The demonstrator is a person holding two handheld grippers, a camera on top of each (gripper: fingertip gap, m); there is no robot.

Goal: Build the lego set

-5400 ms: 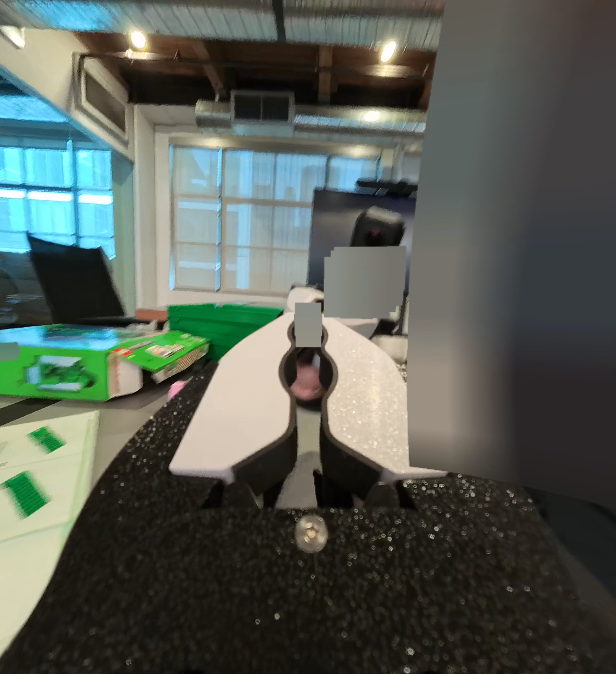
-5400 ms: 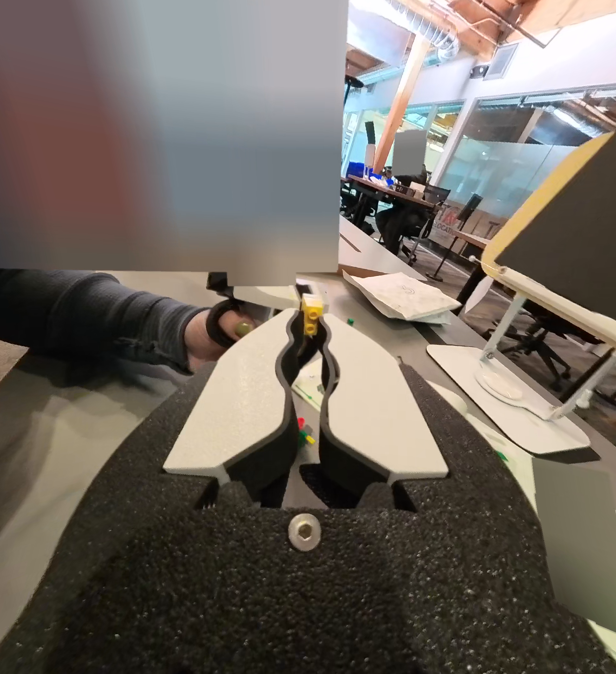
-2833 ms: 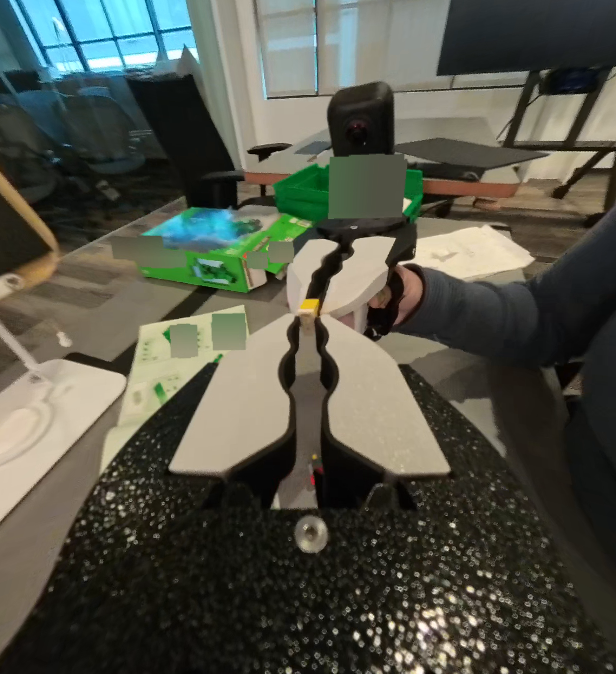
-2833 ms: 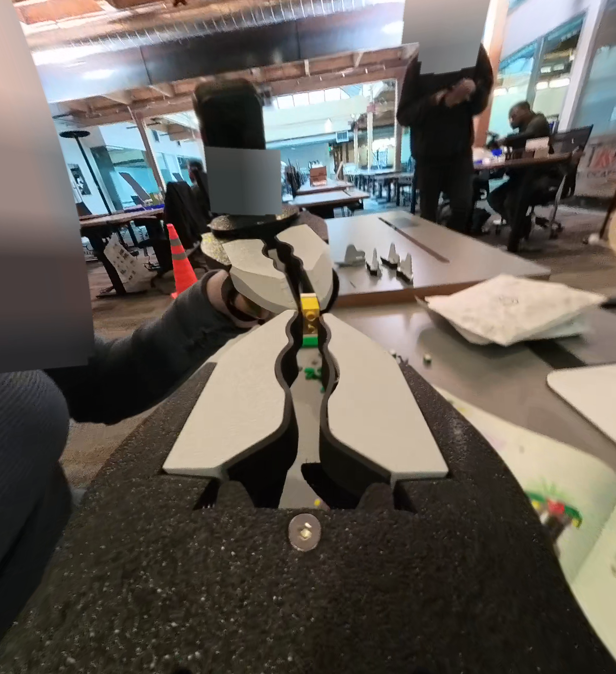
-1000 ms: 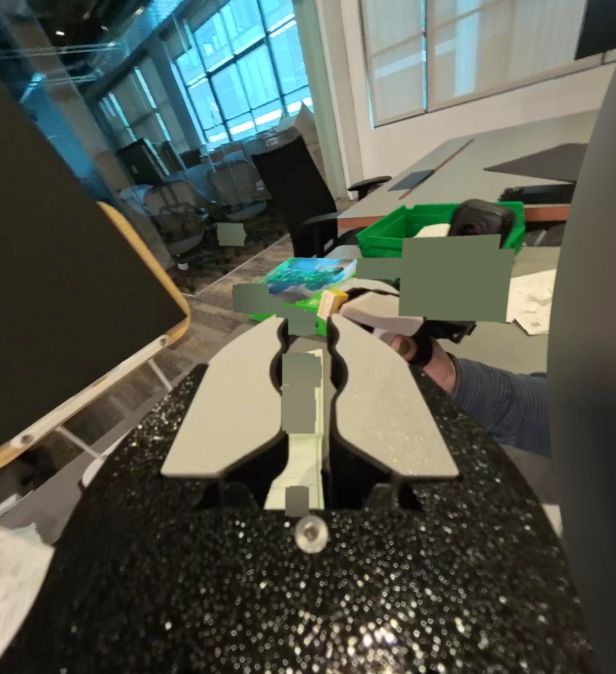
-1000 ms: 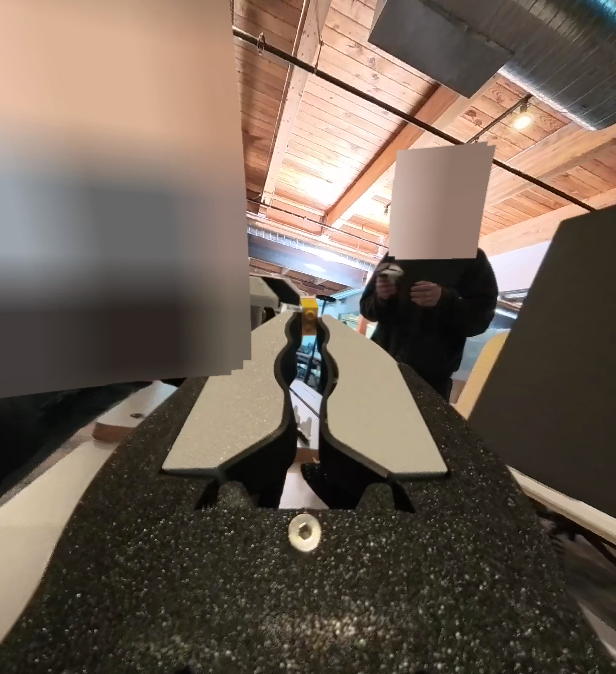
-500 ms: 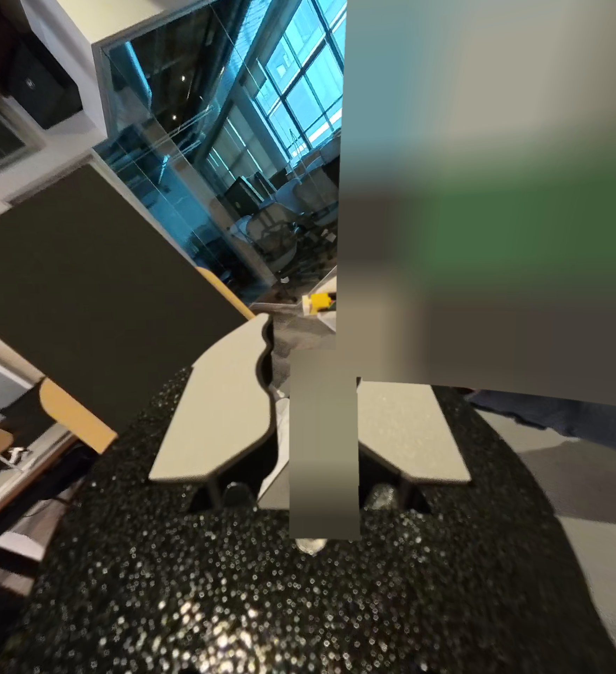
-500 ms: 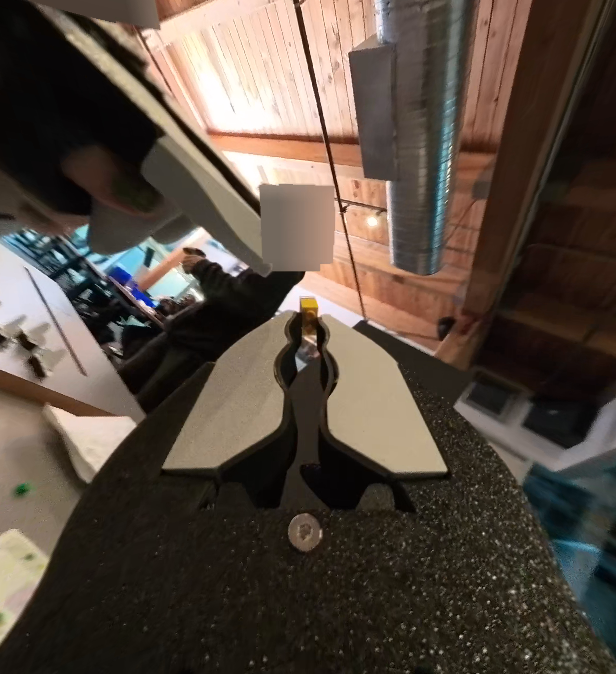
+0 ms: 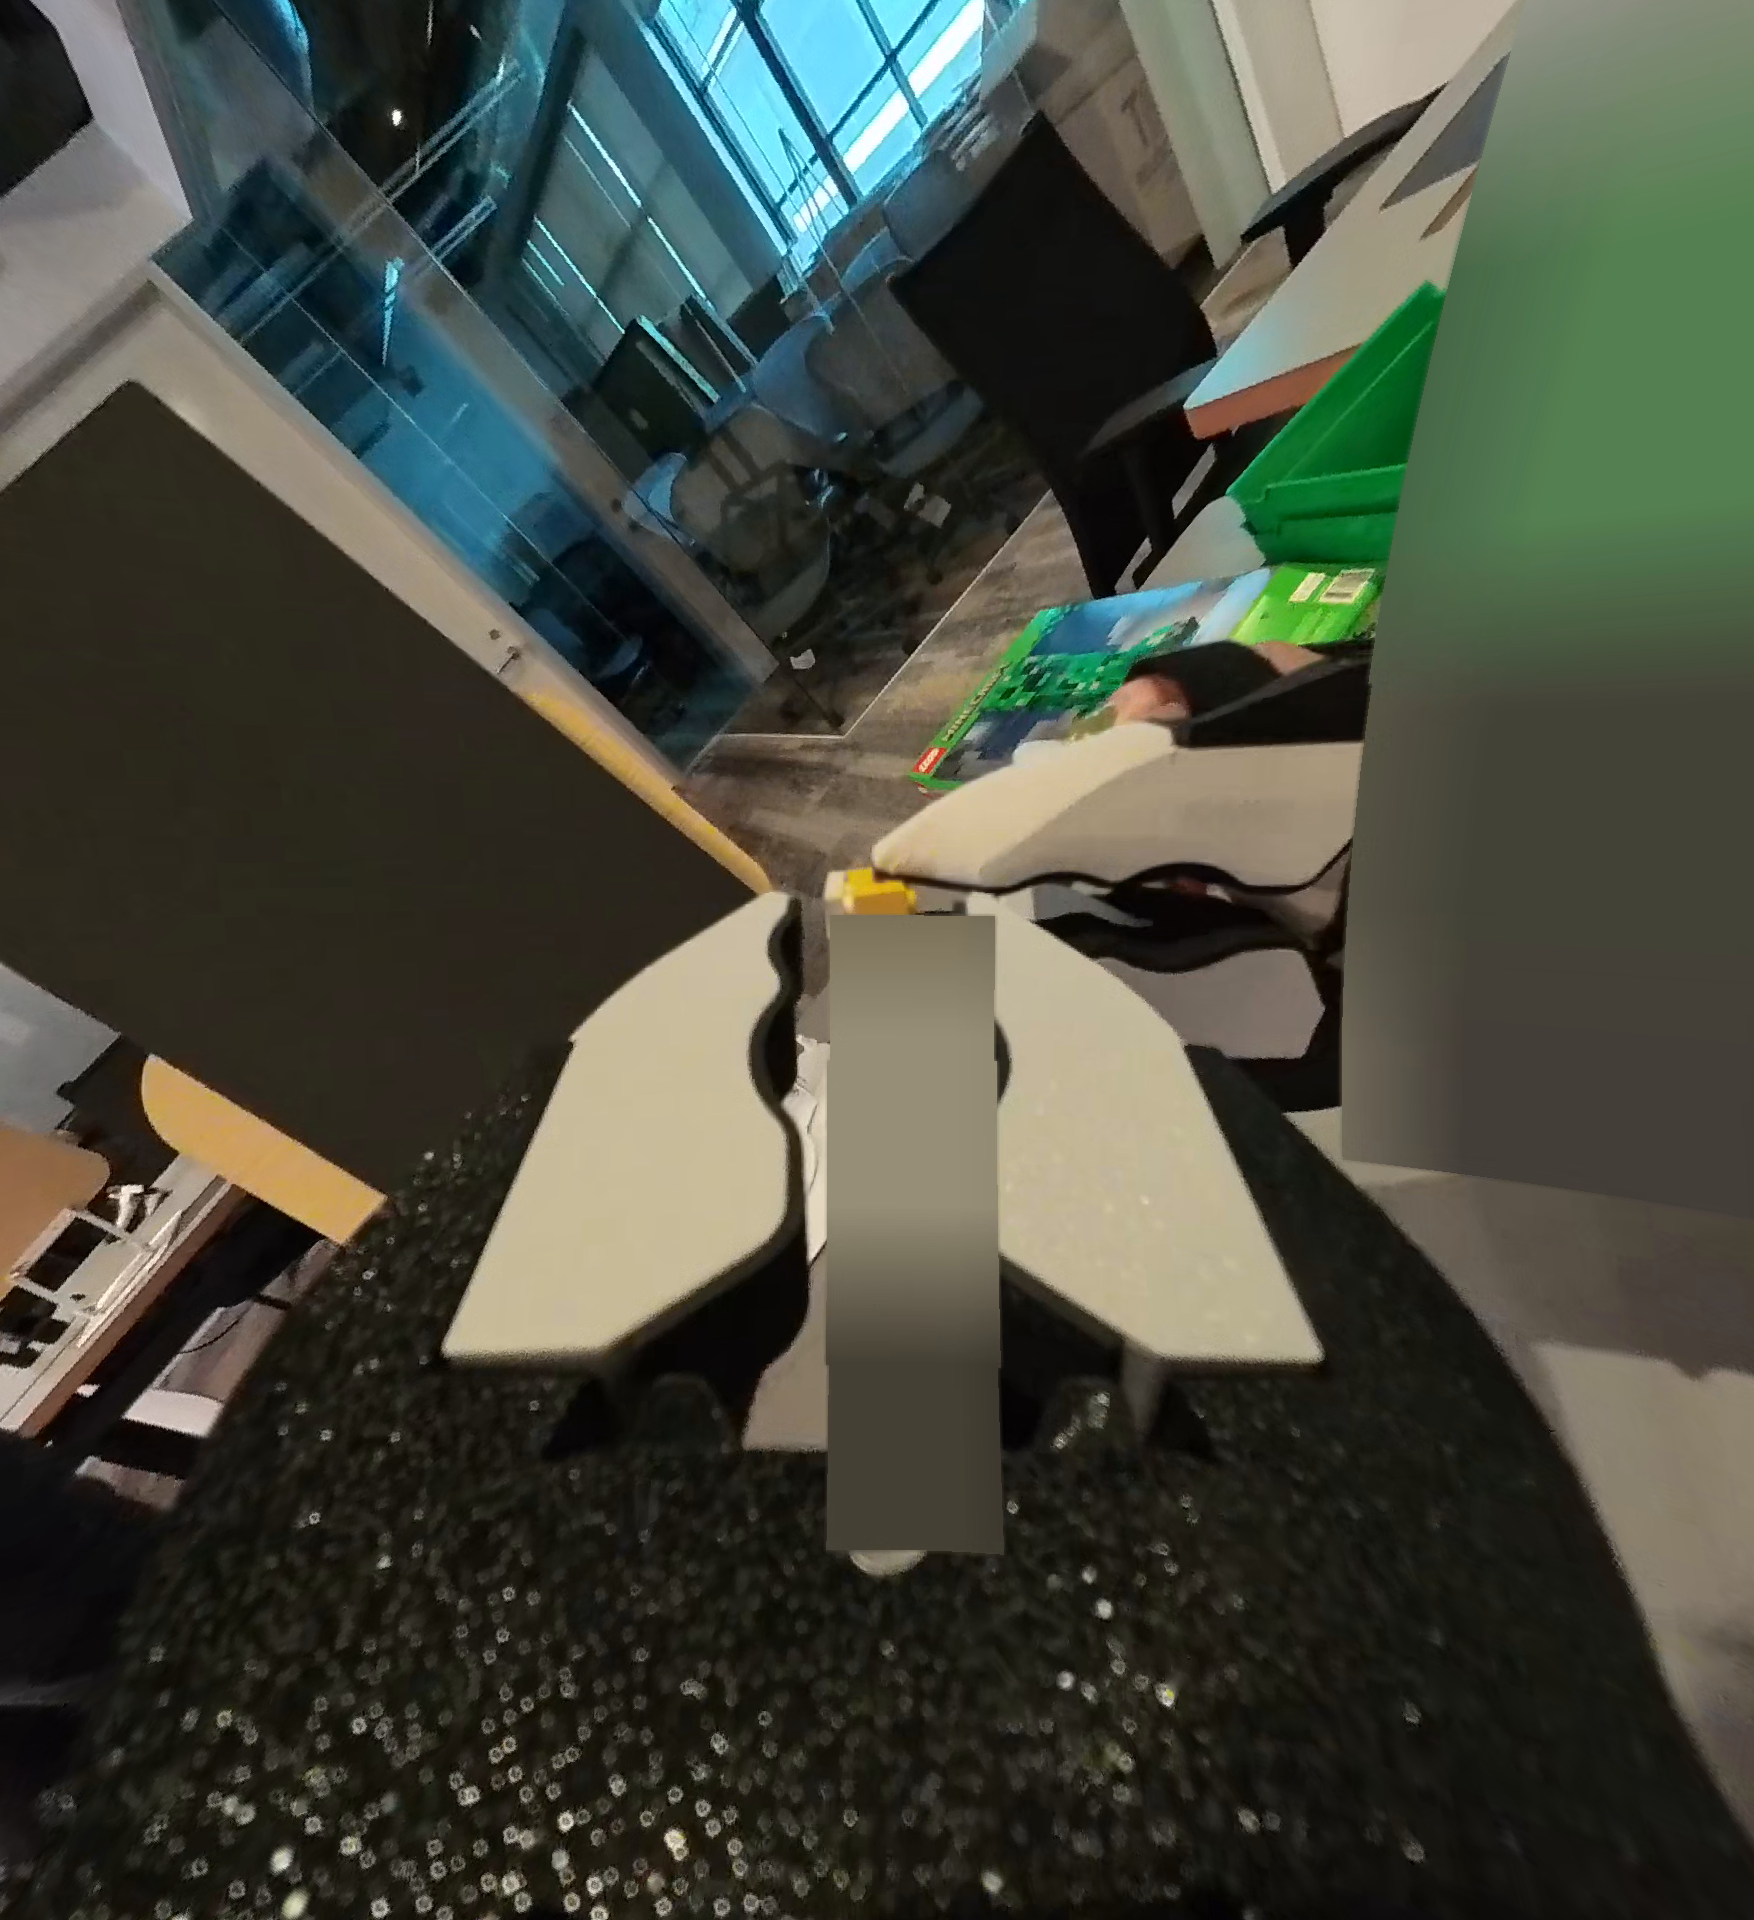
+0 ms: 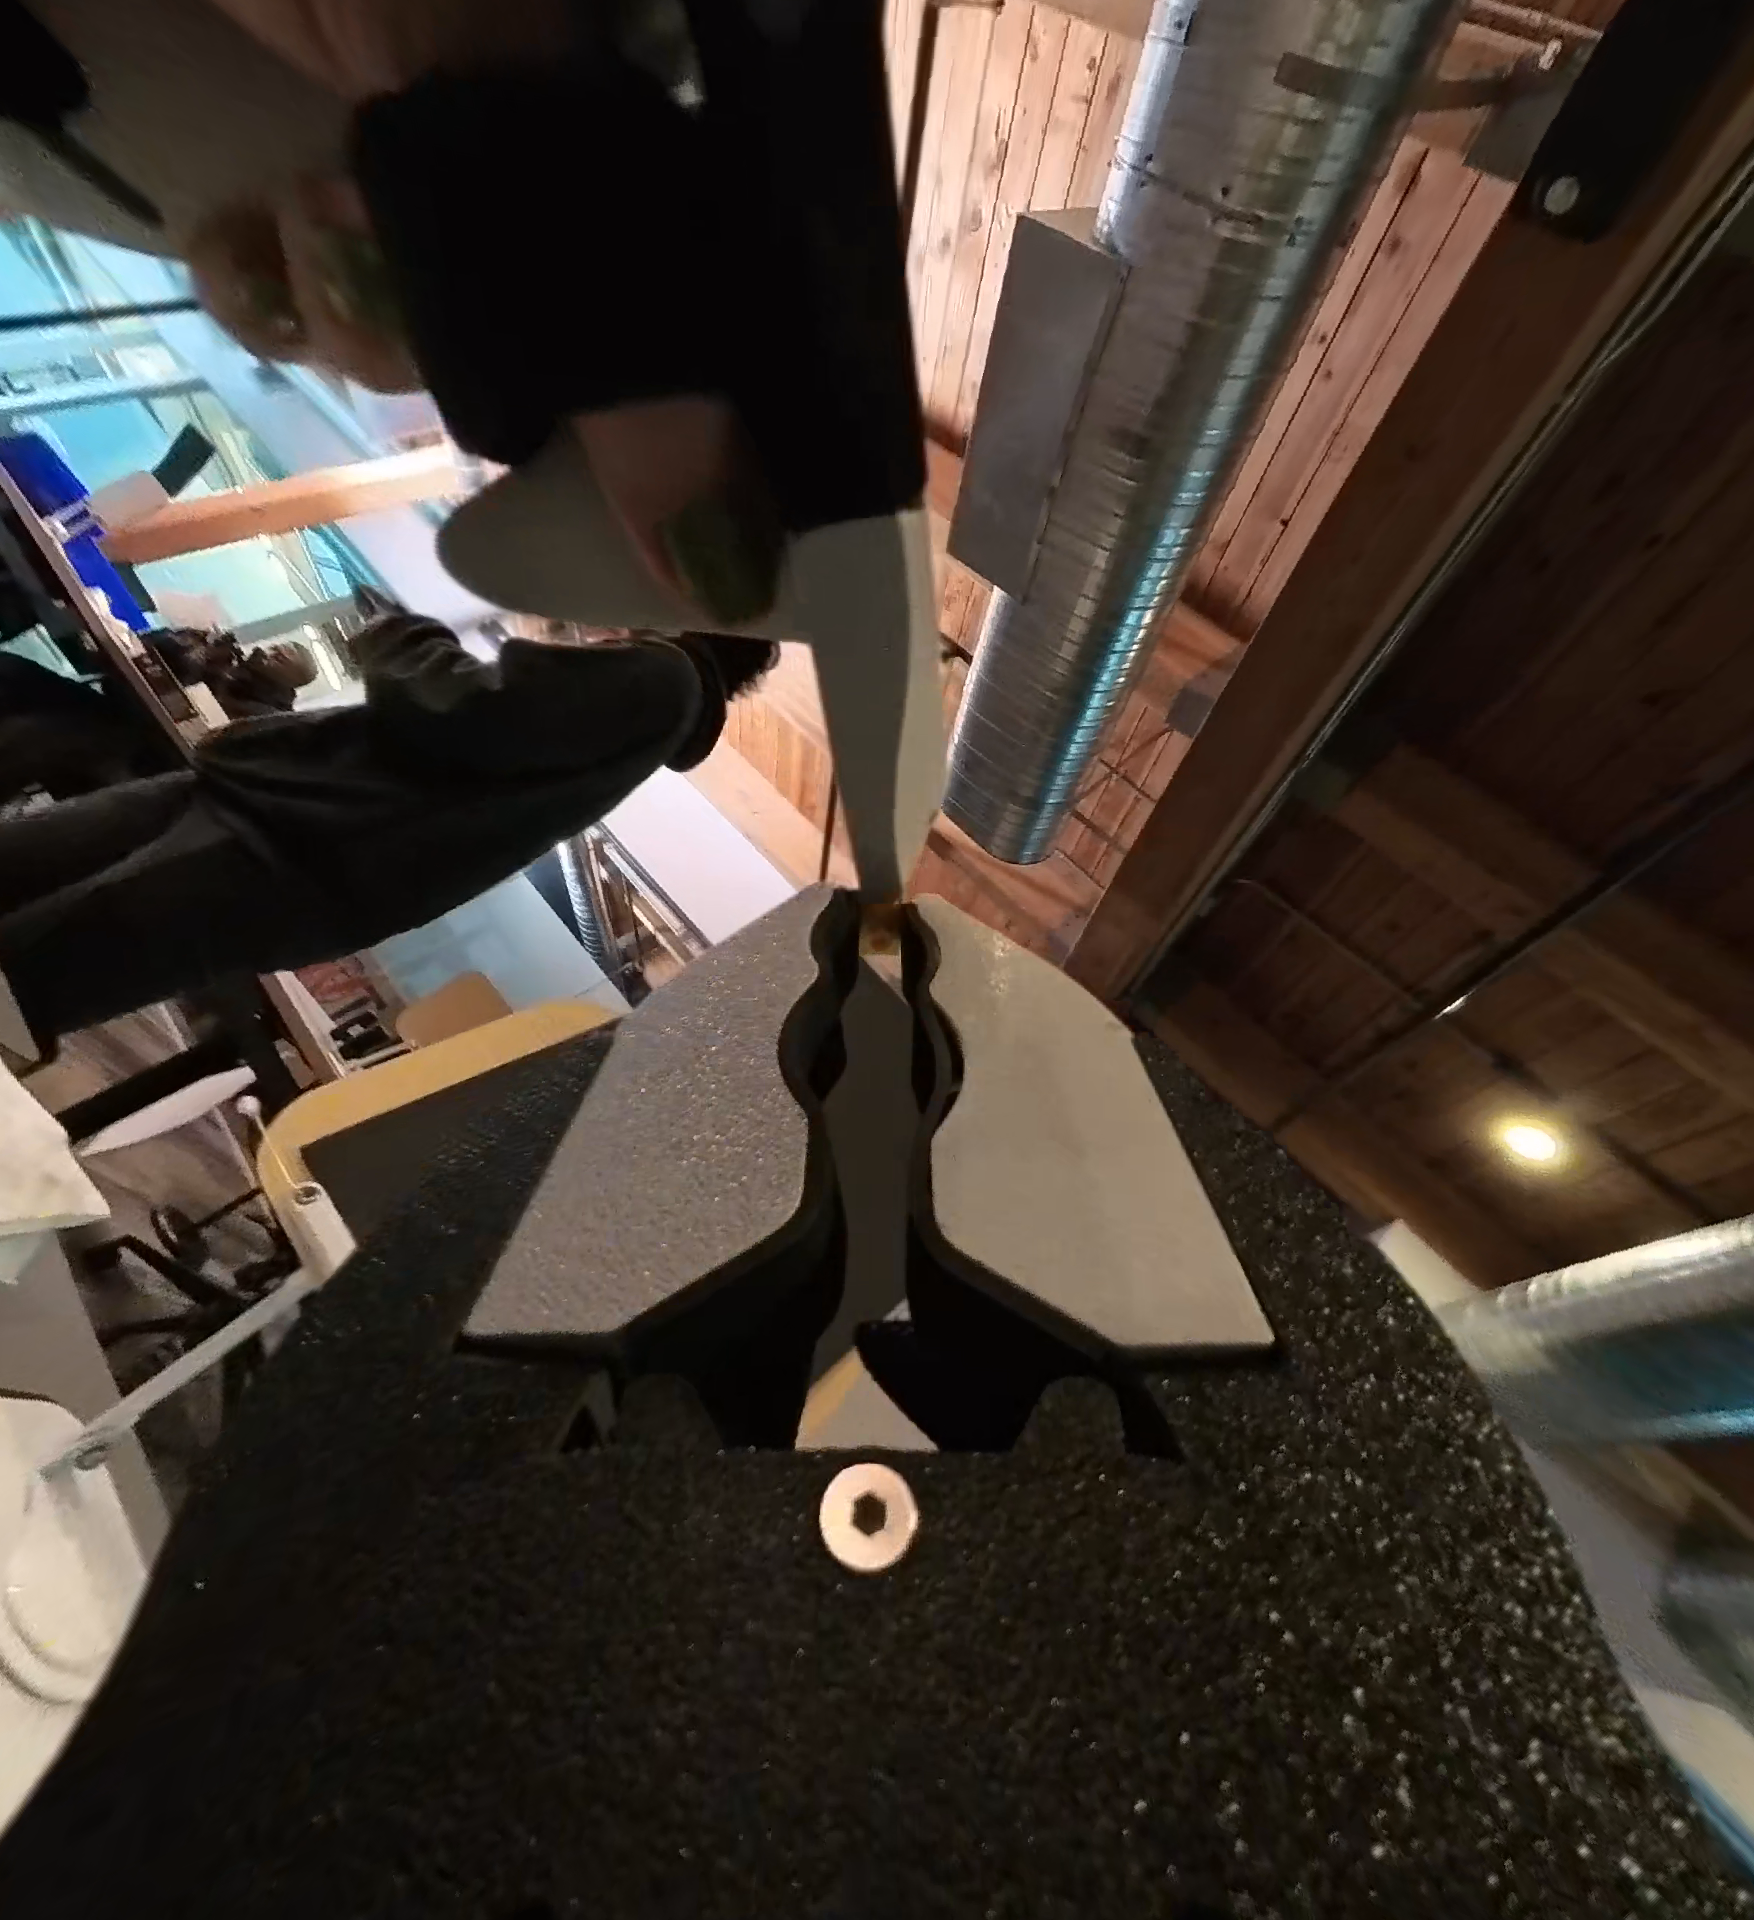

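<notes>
My right gripper (image 10: 883, 920) is shut on a small yellow brick (image 10: 885, 927) pinched at its fingertips and held up in the air. My left gripper (image 9: 888, 920) faces it. Its fingers (image 9: 644, 1143) stand apart, and a blurred patch hides the gap between them. In the left wrist view the yellow brick (image 9: 878, 891) sits right at my left fingertips, held by the right gripper (image 9: 894, 883), which comes in from the right. In the right wrist view the left gripper (image 10: 878, 894) comes down from above, with its tip against the brick.
A green lego box (image 9: 1049, 675) and a green bin (image 9: 1340, 457) lie on the table to the right. A dark panel on a stand (image 9: 229, 779) is on the left. A person's dark sleeve (image 10: 385, 769) and a ceiling duct (image 10: 1112, 520) show behind.
Both grippers have swung round and come together. The yellow brick in the right gripper now meets the left gripper's tips. The right gripper still holds it.
</notes>
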